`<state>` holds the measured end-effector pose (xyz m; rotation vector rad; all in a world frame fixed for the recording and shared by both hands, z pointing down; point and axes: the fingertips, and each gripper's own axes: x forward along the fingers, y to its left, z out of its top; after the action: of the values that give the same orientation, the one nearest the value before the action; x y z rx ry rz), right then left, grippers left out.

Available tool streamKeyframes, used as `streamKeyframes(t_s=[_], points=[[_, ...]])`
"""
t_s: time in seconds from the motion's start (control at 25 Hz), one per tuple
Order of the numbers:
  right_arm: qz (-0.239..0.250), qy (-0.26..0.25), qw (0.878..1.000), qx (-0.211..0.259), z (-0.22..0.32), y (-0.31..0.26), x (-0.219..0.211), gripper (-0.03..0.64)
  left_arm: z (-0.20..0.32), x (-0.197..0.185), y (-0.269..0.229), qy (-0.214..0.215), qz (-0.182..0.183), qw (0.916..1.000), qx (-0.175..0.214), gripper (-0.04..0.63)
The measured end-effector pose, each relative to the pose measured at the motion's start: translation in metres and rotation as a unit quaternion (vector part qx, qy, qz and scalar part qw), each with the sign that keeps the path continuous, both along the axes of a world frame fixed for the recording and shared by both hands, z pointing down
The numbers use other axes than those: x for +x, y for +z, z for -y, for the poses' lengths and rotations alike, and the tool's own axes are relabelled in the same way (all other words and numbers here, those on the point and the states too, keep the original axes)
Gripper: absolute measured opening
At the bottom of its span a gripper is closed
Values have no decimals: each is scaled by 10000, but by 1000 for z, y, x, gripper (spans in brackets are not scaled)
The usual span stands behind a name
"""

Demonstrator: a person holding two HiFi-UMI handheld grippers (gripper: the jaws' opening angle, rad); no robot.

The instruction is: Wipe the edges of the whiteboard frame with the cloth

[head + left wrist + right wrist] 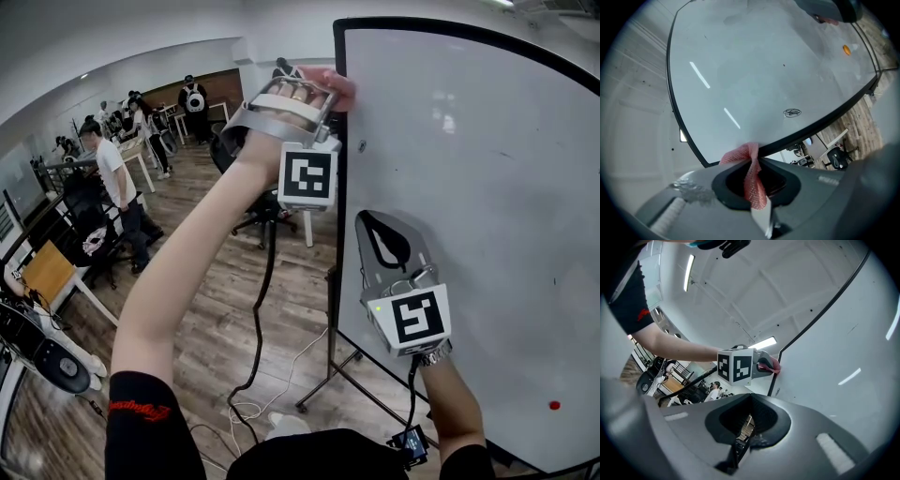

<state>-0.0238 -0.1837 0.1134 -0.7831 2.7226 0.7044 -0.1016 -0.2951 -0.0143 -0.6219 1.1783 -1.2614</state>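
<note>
cloth (752, 183): pink, pinched tight between the left gripper (757, 159) jaws, mostly tucked inside them
whiteboard frame (340, 248): black edge touched at those jaw tips; far side cut off
right gripper (751, 398): jaws closed, nothing held, lower down beside the frame

Off to your left, a person in a white shirt (111, 169) stands beside a white counter (141, 155), with more people (194, 98) farther back in the room. Nearer to you, a black office chair (223, 152) stands on the wooden floor (206, 281). A black cable (258, 319) trails down across the planks.
</note>
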Motion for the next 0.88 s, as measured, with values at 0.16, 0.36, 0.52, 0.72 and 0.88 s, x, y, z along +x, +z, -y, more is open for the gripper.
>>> streamKeyframes(t_s=[0.16,0.36,0.52,0.72,0.88], points=[[-9,-21,10000,-33,1,5,-1,2,2,0,9,9,-130,9998,-114,25],[-16,-62,10000,-31,-2,8,0,2,0,4,18,117,-273,9995,-145,23],[-32,-75,9999,-72,2,9,-2,2,2,4,23,122,-273,9994,-152,25],[-38,-98,9999,-123,2,13,-4,2,1,4,29,153,-221,9996,-112,25],[-71,-88,9998,-140,3,15,-6,2,0,4,29,158,-140,9998,15,25]])
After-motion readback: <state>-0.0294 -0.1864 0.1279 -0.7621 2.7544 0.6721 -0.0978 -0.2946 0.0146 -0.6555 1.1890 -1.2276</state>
